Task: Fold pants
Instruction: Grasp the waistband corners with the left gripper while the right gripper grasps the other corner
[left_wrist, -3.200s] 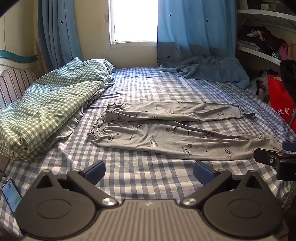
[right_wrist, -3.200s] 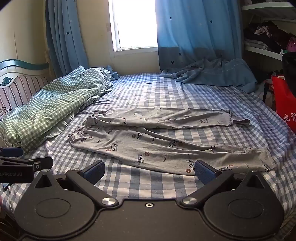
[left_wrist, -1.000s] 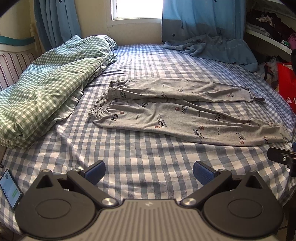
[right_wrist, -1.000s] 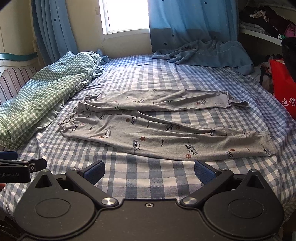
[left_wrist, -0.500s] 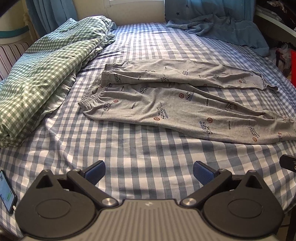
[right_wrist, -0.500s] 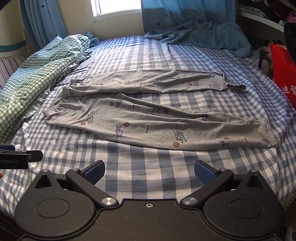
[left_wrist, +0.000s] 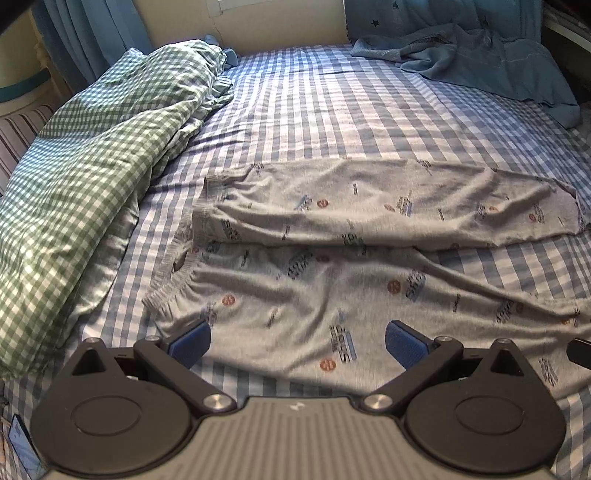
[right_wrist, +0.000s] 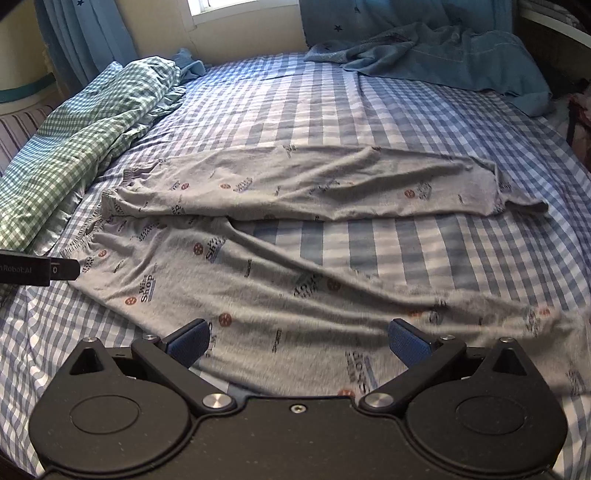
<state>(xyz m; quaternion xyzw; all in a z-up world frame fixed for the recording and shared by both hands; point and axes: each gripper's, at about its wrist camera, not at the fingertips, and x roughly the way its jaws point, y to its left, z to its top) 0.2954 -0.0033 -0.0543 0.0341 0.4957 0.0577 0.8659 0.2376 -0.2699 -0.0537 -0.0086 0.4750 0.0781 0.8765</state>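
Grey printed pants (left_wrist: 332, 280) are seen spread flat across a blue-and-white checked bedsheet (left_wrist: 332, 110), the elastic waistband (left_wrist: 173, 284) lying ahead and to the left of the left gripper (left_wrist: 297, 341), the two legs running away to its right. The far leg (left_wrist: 388, 210) is laid nearly straight, well ahead of the gripper; the near leg (right_wrist: 295, 295) is angled off and passes directly beneath both tools.

The left gripper is held with its blue-padded fingers (left_wrist: 190, 341) spread wide apart, nothing caught between them, just over the hip area of the near leg. The right gripper (right_wrist: 299, 341) is likewise shown fully parted, its fingers (right_wrist: 408, 341) empty, poised above the lower stretch of the same leg, with the cuff end off to its right. Whether either gripper's pads are touching the cloth cannot be told.

A rumpled green gingham duvet (left_wrist: 81, 166) is piled ahead and to the left of both grippers, and a blue blanket (right_wrist: 443, 59) is bunched far ahead to the right, below blue star-print curtains (right_wrist: 81, 37). In the right wrist view the black tip of the left gripper is seen at the left edge, beside the waistband.
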